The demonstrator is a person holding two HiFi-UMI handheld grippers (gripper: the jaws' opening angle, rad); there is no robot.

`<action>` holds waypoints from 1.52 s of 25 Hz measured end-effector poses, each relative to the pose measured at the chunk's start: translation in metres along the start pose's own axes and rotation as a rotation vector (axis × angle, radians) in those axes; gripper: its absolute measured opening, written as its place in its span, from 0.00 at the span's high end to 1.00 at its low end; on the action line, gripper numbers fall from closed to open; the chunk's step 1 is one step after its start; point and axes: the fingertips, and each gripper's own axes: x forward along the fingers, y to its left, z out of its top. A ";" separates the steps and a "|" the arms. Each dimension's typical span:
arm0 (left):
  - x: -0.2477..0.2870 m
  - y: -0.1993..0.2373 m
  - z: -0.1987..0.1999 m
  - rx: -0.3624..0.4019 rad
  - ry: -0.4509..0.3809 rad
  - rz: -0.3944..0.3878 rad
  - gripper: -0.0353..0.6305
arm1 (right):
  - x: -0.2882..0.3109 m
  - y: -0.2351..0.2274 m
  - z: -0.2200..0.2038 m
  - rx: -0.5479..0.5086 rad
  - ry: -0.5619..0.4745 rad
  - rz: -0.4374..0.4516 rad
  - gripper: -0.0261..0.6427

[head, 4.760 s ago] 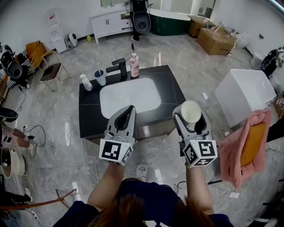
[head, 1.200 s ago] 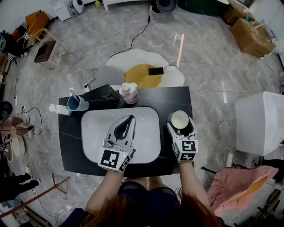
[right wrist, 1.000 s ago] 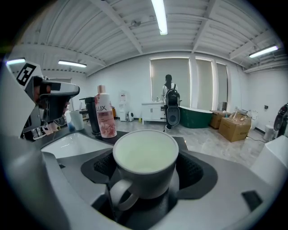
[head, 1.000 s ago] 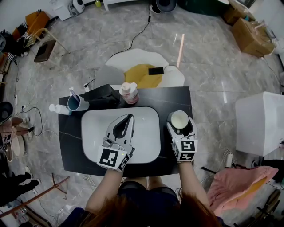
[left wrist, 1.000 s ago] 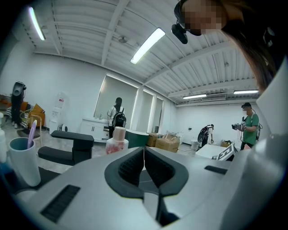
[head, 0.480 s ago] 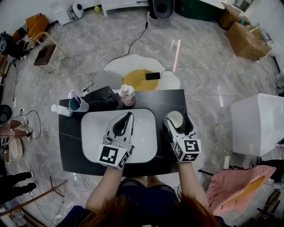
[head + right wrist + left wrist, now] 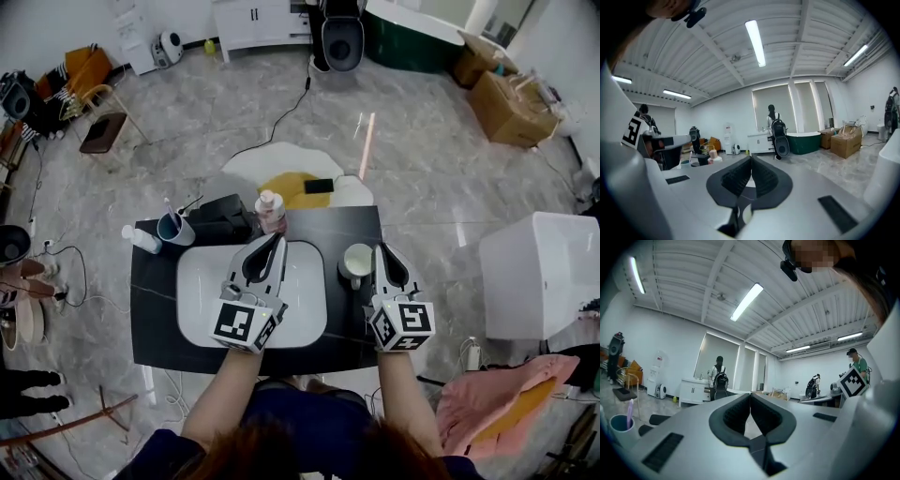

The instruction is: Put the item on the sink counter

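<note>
**While cup [image 7: 357,263] sits on sink counter [image 7: 155,319], both tongs empty**

Since cup stands upright just right of the basin [image 7: 202,281], placement looks done. Right tongs [image 7: 379,248] right of basin, beside cup, jaws closing fully, nothing between; prob. kept clear to avoid knocking it. Left tongs [image 7: 277,240] over basin, closed, idle. Cup handle, contents: can't make out.

Grey marble floor [image 7: 450,169], a white cabinet [image 7: 251,19] and green bathtub [image 7: 412,49] by the far wall.
</note>
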 end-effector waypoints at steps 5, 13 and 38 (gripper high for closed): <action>-0.009 -0.012 0.022 0.016 -0.027 -0.004 0.91 | -0.022 0.009 0.038 -0.014 -0.063 0.016 0.94; -0.025 -0.033 0.045 0.053 -0.053 -0.003 0.91 | -0.051 0.010 0.073 -0.049 -0.131 0.002 0.94; -0.049 -0.042 0.055 0.084 -0.062 0.023 0.91 | -0.080 0.016 0.103 -0.053 -0.194 -0.006 0.94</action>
